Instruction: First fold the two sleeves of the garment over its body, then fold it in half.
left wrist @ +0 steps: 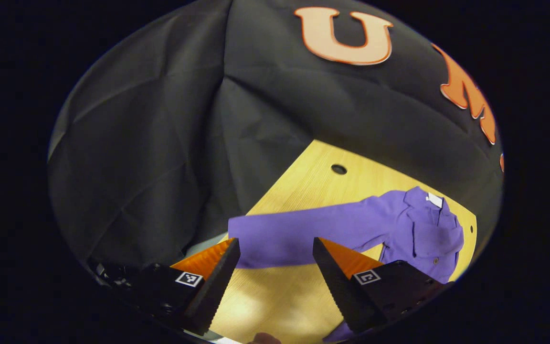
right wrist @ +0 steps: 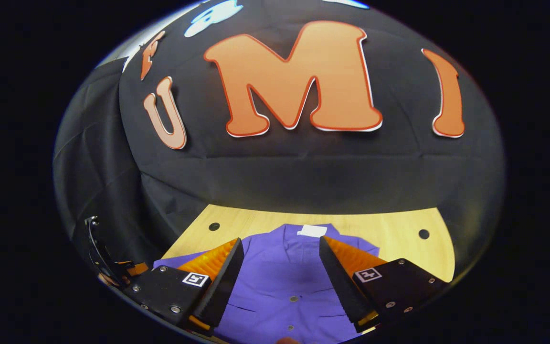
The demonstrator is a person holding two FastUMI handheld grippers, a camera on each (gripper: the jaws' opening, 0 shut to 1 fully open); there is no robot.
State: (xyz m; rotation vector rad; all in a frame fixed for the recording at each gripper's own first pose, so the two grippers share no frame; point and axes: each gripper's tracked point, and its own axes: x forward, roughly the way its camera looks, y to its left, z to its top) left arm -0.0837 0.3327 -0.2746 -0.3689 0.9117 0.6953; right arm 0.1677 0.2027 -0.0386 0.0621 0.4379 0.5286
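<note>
Left gripper (left wrist: 276,246) hovers wide over the sleeve (left wrist: 299,231); right gripper (right wrist: 280,246) wide above shirt (right wrist: 280,277), collar at 12 o'clock.

A purple button-front shirt (right wrist: 282,282) lies flat and face up on the wooden table (right wrist: 389,234), with a small white label at its collar, which points toward the far edge. One long sleeve (left wrist: 299,231) stretches straight out sideways from the body, unfolded. The other sleeve seems hidden from sight.

black claw (right wrist: 280,246) housings, square markers, silver screws
</note>
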